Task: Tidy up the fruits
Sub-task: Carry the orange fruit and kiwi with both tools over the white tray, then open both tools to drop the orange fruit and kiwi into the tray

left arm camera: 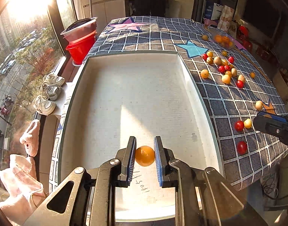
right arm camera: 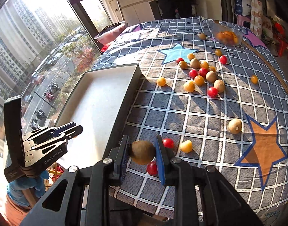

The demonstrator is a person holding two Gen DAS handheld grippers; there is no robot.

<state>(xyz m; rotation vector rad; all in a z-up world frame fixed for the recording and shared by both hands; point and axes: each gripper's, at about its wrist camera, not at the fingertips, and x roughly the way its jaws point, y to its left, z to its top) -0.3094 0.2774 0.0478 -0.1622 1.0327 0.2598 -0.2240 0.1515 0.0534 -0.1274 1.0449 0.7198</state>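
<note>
Claws both grip fruit: left claw [left arm camera: 145,156] pinches an orange fruit [left arm camera: 145,156] low over the white tray [left arm camera: 183,71]; right claw [right arm camera: 142,153] clamps a kiwi [right arm camera: 142,152] above the bench [right arm camera: 200,113]. Ease each open gently, low, so nothing rolls.

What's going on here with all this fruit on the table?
A person is sorting fruit with two handheld grippers. The left gripper holds an orange fruit over the white tray. The right gripper grips a brown kiwi-like fruit above the checked tablecloth, where most fruit lies loose.
</note>
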